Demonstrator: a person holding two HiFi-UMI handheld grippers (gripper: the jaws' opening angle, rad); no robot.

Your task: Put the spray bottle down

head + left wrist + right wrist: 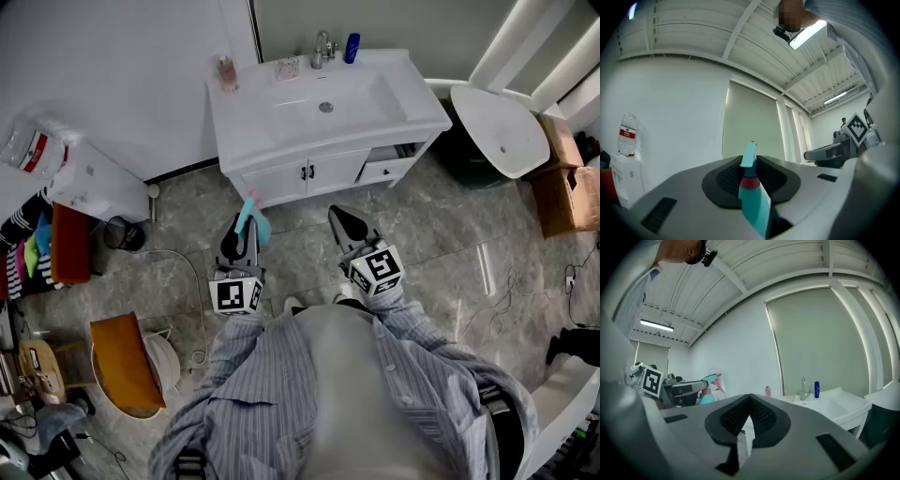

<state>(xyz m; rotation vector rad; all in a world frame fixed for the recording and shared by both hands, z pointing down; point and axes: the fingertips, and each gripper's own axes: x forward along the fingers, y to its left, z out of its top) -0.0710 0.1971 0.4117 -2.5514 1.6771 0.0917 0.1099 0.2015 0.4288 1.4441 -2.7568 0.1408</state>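
Note:
A teal spray bottle [251, 221] with a pink collar and trigger is clamped in my left gripper [240, 240], held in the air in front of the white sink cabinet [272, 178]. In the left gripper view the spray bottle [753, 201] stands between the dark pads, its nozzle pointing up. My right gripper [343, 225] hangs beside it to the right, jaws together with nothing between them. From the right gripper view my right gripper [749, 414] points toward the sink, and the spray bottle [710, 385] shows at left in the other gripper.
On the white vanity top [234, 122] stand a pink bottle [226, 72], a tap [323, 47] and a blue bottle [352, 47]. A toilet [502, 127] is at right, cardboard boxes [567, 183] beyond it. An orange chair [122, 361] and small bin [122, 232] stand at left.

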